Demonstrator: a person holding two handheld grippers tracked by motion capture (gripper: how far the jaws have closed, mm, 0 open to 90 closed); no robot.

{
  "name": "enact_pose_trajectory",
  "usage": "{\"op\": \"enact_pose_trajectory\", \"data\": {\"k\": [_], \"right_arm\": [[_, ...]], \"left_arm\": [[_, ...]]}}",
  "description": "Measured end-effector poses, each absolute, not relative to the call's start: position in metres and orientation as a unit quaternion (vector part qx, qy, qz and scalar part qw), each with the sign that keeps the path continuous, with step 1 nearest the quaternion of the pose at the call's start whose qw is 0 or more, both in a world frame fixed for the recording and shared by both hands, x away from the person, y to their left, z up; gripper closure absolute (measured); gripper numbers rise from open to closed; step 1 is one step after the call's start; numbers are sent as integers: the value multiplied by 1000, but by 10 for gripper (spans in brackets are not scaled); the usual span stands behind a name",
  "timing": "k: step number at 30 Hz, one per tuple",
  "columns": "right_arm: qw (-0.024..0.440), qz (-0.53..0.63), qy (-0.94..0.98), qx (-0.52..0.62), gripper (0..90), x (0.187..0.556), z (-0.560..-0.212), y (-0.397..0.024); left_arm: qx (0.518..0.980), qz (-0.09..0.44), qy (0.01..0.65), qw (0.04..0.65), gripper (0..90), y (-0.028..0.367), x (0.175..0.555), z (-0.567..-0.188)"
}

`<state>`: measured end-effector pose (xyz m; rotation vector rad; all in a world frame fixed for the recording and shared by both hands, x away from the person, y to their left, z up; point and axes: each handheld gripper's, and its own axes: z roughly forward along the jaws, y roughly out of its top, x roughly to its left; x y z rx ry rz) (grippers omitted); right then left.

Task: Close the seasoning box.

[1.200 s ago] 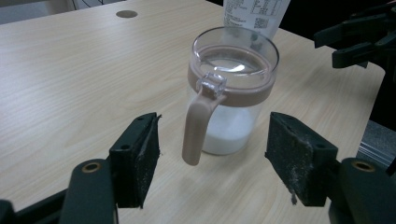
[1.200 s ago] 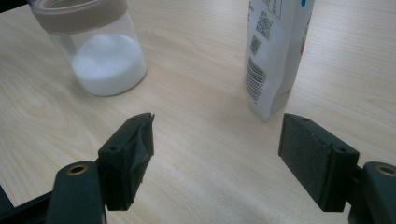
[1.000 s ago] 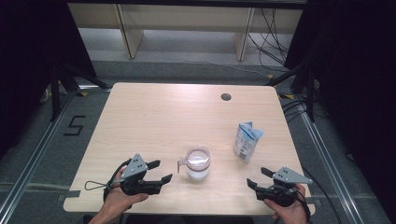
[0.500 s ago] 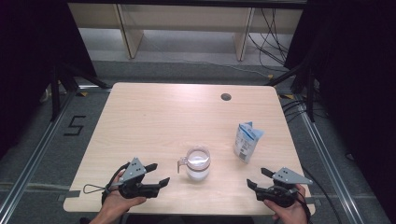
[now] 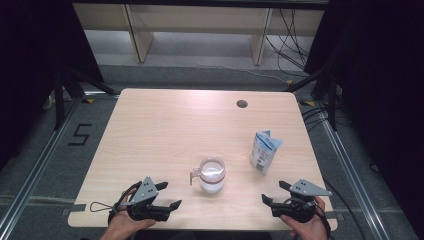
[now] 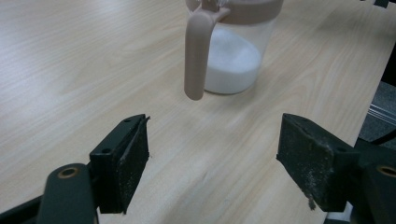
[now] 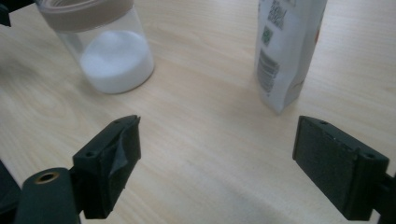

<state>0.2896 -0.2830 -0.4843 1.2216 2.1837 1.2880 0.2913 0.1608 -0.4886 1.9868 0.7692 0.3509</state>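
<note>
A clear jar (image 5: 211, 176) with a tan collar and handle stands near the table's front middle, with white powder in its bottom (image 6: 232, 65) (image 7: 116, 65). To its right stands an opened white and blue paper bag (image 5: 264, 151) (image 7: 287, 51). My left gripper (image 5: 169, 195) rests at the front left, pointing right toward the jar's handle (image 6: 194, 56). It is open, its jaws have just been opening, and nothing is between them. My right gripper (image 5: 275, 192) sits at the front right, below the bag. It is open too, its jaws have just widened, and they are empty.
The light wooden table (image 5: 165, 130) has a round cable hole (image 5: 242, 104) at the back right. Dark curtains flank the table, with a shelf frame and cables on the floor behind it.
The left gripper has shifted slightly toward the table's front edge and its jaws stand a little wider. The right gripper has stayed in place. Jar and bag have not moved.
</note>
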Motion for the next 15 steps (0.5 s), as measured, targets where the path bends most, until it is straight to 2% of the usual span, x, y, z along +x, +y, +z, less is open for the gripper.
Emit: {"op": "enact_pose_trajectory", "data": {"k": [8, 9, 15], "right_arm": [[146, 446, 776, 421, 161, 275, -489, -283], [141, 441, 782, 416, 161, 274, -489, -285], [139, 431, 789, 415, 161, 274, -493, -285]], "left_arm": [[811, 138, 322, 469, 180, 163, 291, -494], [809, 125, 330, 470, 178, 163, 291, -495], [812, 134, 331, 461, 171, 168, 295, -496]]}}
